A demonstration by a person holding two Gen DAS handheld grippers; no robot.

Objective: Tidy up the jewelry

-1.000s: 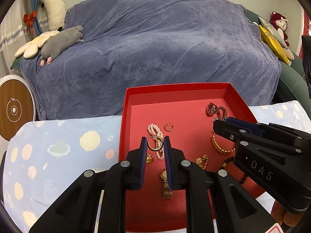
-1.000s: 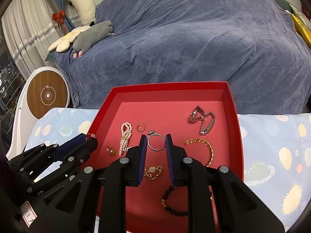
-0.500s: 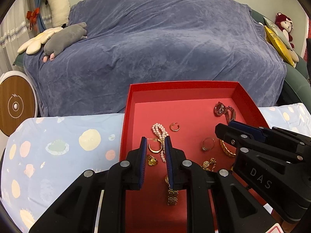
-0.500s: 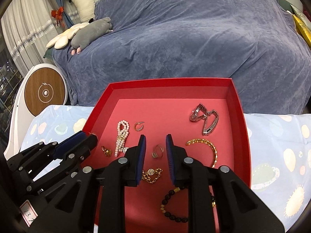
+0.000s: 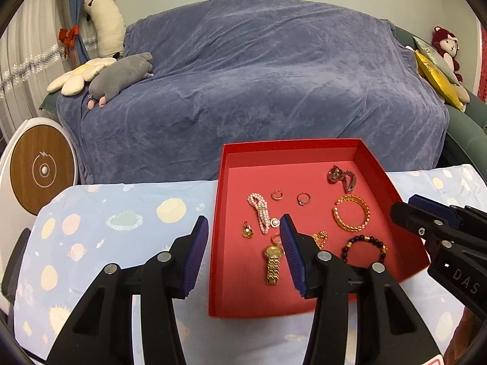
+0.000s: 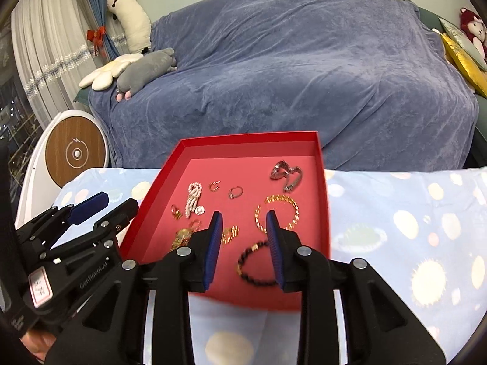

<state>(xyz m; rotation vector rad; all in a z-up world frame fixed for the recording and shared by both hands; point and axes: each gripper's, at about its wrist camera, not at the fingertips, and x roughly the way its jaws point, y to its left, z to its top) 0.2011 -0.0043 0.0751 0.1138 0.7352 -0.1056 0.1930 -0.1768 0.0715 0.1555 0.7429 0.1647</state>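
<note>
A red tray [image 5: 219,182] on the table holds loose jewelry: a pearl bracelet [image 5: 260,210], a silver ring [image 5: 303,198], a gold chain bracelet [image 5: 351,213], a dark bead bracelet [image 5: 363,248], a gold watch [image 5: 272,261] and a silver watch band [image 5: 342,176]. My left gripper [image 5: 243,222] hovers over the tray's left wall, its jaws opening with nothing between them. My right gripper [image 6: 244,215] hangs above the tray's near half, over the bead bracelet [image 6: 252,264] and gold chain bracelet [image 6: 277,213]. Its jaws are opening too, and they hold nothing.
The table wears a pale blue cloth with planets [image 5: 121,222]. Behind it stands a sofa under a blue-grey cover [image 5: 258,76] with plush toys [image 5: 121,76] on its left end. A round wooden-faced device [image 5: 42,170] stands at the left.
Both grippers pulled back and up from the tray and their jaws spread. The left let go of a gold hoop and the right dropped the silver ring, which now lies in the tray.
</note>
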